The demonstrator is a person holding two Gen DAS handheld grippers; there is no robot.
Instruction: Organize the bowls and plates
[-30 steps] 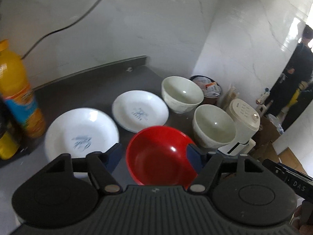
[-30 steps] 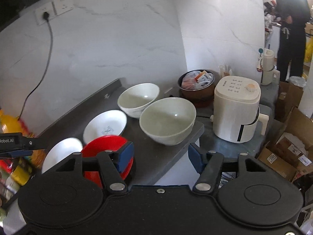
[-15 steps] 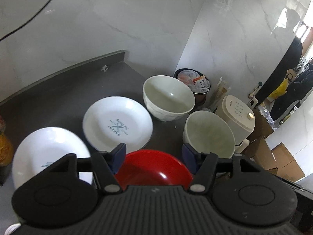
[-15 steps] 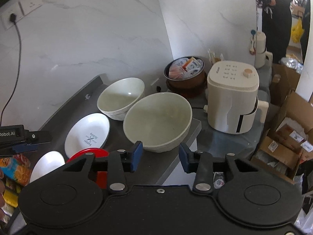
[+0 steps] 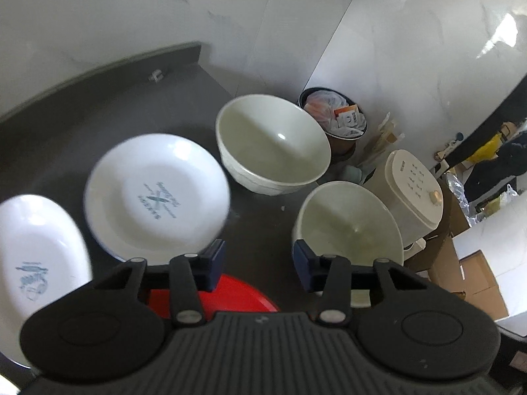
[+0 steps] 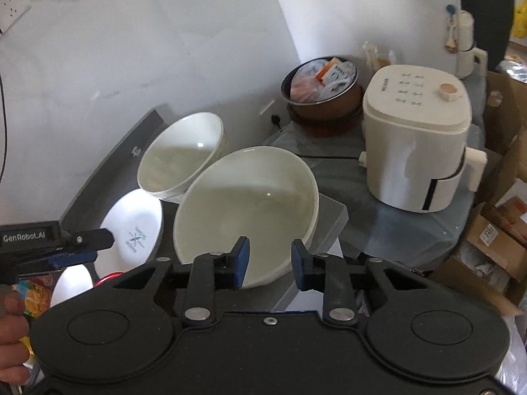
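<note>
Two white plates lie on the dark counter (image 5: 98,105), one in the middle (image 5: 154,197) and one at the left edge (image 5: 36,256). Two cream bowls stand to the right, a far one (image 5: 273,144) and a near one (image 5: 349,230). A red bowl (image 5: 230,296) shows just under my left gripper (image 5: 258,263), which is open above bare counter between the middle plate and the near bowl. My right gripper (image 6: 270,260) is open, its fingers on either side of the near rim of the near cream bowl (image 6: 243,204), apart from it. The far bowl (image 6: 181,154) and the middle plate (image 6: 131,230) sit behind.
A cream air fryer (image 6: 415,138) and a brown pot of packets (image 6: 322,89) stand on a lower surface right of the counter's end. Cardboard boxes (image 6: 500,230) lie on the floor. A person in dark clothes (image 6: 484,10) stands far right. A hand (image 6: 10,329) holds the left gripper.
Both grippers have moved forward over the dishes and their jaws have narrowed. The red bowl has slid under the left gripper. The near cream bowl now sits closer between the right fingers.
</note>
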